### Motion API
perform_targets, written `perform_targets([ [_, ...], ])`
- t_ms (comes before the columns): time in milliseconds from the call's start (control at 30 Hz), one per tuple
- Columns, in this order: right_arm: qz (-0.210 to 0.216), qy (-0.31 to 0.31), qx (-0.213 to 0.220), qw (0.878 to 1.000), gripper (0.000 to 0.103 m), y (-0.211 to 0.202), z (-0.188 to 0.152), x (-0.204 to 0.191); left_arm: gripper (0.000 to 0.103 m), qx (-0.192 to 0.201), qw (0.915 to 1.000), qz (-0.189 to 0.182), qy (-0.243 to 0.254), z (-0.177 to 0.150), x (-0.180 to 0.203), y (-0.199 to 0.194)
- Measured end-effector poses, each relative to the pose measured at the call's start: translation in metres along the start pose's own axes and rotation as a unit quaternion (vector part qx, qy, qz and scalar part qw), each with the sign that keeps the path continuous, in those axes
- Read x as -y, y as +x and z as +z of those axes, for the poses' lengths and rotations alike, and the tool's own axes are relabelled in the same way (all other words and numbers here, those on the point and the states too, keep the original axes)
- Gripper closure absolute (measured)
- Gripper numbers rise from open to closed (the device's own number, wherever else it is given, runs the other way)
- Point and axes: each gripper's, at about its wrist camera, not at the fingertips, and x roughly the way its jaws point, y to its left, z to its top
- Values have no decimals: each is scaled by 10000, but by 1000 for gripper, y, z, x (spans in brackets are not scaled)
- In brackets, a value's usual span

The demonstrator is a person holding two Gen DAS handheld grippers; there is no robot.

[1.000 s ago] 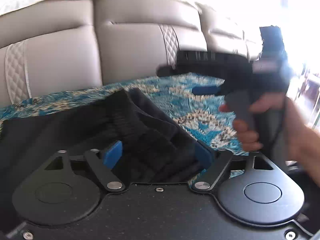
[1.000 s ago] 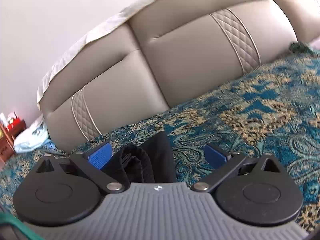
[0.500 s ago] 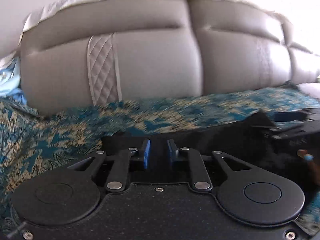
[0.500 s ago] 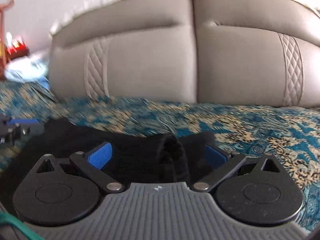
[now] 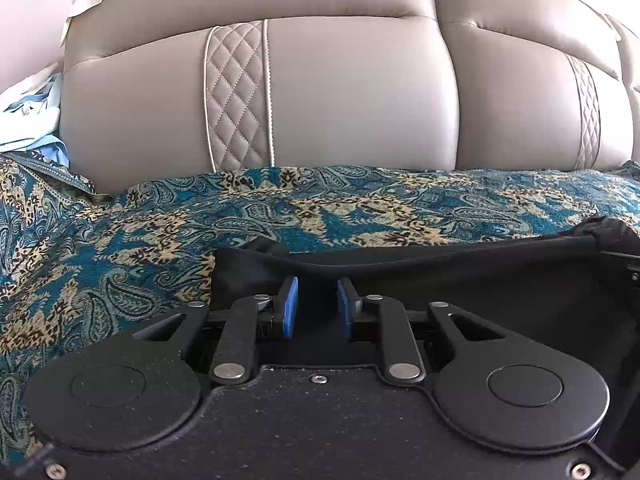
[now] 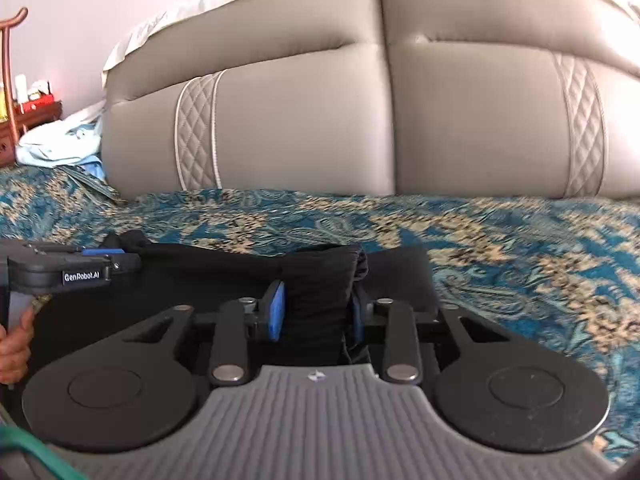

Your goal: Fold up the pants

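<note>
- The black pants [image 5: 460, 280] lie across the near part of a teal paisley bedspread [image 5: 120, 248], their far edge running left to right in front of the padded grey headboard [image 5: 340, 100].
- The left gripper [image 5: 314, 307] has its blue pads drawn close together over dark cloth at the left end of that edge; they look clamped on the pants, though black on black hides the actual contact.
- The right gripper [image 6: 316, 312] pinches a bunched, gathered fold at the right end, most likely the waistband; the cloth fills the gap between the pads and rises past the tips.
- Holding both ends at once keeps the edge taut and level, which suits carrying it over as one straight fold.
- In the right wrist view the left gripper [image 6: 72, 268] sits at the far left, level with the same edge.
- A pale blue cloth [image 6: 60, 144] lies heaped at the far left, clear of the work.
</note>
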Motion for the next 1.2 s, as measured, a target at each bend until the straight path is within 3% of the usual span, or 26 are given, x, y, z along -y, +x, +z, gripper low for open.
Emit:
perform_targets([
  [133, -390, -178, 224, 9988, 70, -10, 1, -1, 81, 52, 10000, 30, 13, 3, 6, 1],
  [233, -549, -93, 99, 9984, 68, -9, 0, 9, 81, 100, 9999, 57, 63, 2, 9, 5],
  [300, -524, 74, -80, 9986, 62, -3, -2, 18, 82, 129, 9998, 85, 150, 0, 12, 7],
  [367, -521, 34, -97, 9986, 47, 1, -4, 20, 80, 159, 9994, 130, 264, -2, 15, 8],
  [567, -469, 383, -114, 9981, 19, 4, -5, 36, 76, 189, 9997, 28, 167, 2, 5, 6],
  [667, -374, 484, -78, 9981, 11, 2, -5, 42, 75, 313, 9992, 215, 136, 6, -7, 0],
  [767, -348, 482, 0, 9982, 7, -1, -5, 43, 68, 480, 9972, 562, -86, 10, -24, -9],
  [867, -364, 521, 49, 9980, 1, -2, -4, 45, 69, 454, 9978, 271, -400, 11, -45, -26],
  [967, -365, 618, 83, 9974, 0, -3, -3, 48, 68, 439, 9989, 133, -95, -1, -44, -50],
  [1067, -405, 694, 37, 9968, 0, -2, -3, 50, 67, 193, 9997, 30, 169, -22, -36, -67],
  [1200, -397, 755, 14, 9964, 0, -2, -4, 49, 66, -257, 9995, 23, 174, -58, -32, -85],
])
